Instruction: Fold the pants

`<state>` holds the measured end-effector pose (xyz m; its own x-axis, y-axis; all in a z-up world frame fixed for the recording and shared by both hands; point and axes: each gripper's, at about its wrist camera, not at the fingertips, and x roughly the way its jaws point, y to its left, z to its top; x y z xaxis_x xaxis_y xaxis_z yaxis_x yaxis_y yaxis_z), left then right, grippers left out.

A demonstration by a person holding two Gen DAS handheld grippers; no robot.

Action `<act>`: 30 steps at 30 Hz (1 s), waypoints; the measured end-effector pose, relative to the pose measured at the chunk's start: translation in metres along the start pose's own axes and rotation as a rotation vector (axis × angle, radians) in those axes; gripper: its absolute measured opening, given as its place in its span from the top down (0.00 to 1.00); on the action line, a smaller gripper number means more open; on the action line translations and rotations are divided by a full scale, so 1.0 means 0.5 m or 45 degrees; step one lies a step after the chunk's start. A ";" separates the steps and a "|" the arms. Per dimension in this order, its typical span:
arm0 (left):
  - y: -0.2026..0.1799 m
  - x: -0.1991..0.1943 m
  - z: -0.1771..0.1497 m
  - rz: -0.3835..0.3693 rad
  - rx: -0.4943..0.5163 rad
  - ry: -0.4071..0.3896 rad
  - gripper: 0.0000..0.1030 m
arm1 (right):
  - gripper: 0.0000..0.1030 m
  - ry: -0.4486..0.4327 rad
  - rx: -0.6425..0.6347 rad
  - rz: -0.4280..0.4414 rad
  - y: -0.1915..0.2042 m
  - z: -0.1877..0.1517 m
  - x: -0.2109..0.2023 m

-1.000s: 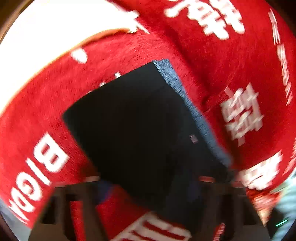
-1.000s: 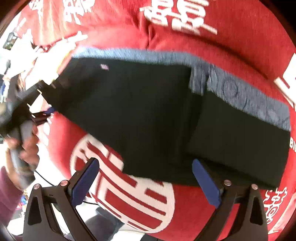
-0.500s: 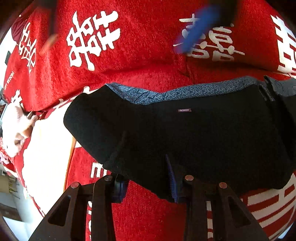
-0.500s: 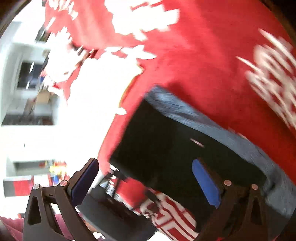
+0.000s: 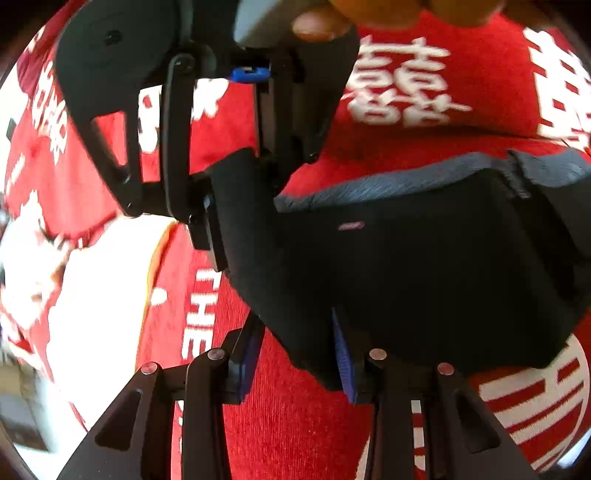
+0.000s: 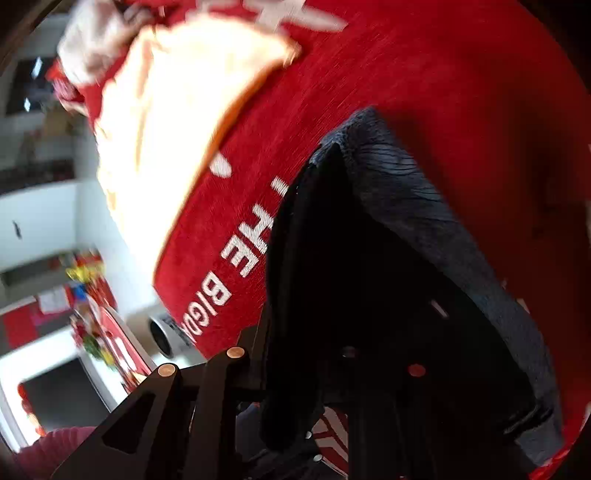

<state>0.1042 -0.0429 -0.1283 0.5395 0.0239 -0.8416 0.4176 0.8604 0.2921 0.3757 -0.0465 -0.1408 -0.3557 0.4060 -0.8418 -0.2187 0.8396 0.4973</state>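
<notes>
Red cloth (image 5: 424, 144) printed with white characters and the lettering "THE BIGDAY" covers the surface beneath everything, its pale reverse (image 6: 177, 122) turned up at one corner. Black pants (image 5: 424, 266) lie bunched on that cloth, folded into a thick dark slab with a grey-blue textured band (image 5: 388, 181) along the far edge and a tiny woven label (image 5: 351, 226) sewn just below it. One corner of the fabric is lifted off the cloth into a peak, while the rest sags in soft creases toward the right of the left wrist view.

Left claw (image 5: 295, 354) pinches the near edge of the pants, the blue pads (image 5: 341, 354) drawn in with a fold of black fabric pressed between them. Right claw (image 5: 236, 206), seen from above in the left wrist view, has just been closing and now grips the raised corner of the same garment; in its own view the black cloth fills the gap between the fingers (image 6: 236, 373) and hides the pads. A fingertip (image 5: 317, 27) of the person's hand rests on the grey handle at the top edge. Blurred shelves and red decorations (image 6: 88, 317) show beyond the cloth's edge.
</notes>
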 end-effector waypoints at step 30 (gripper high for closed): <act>-0.647 -0.178 0.163 -0.465 0.460 -0.033 0.63 | 0.79 -0.878 0.745 0.530 -0.669 -0.791 -0.172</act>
<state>-0.0193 -0.3650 -0.1111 0.3274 -0.2619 -0.9079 0.8058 0.5791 0.1235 0.1198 -0.5050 -0.1518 0.3440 0.6737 -0.6540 0.3523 0.5530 0.7550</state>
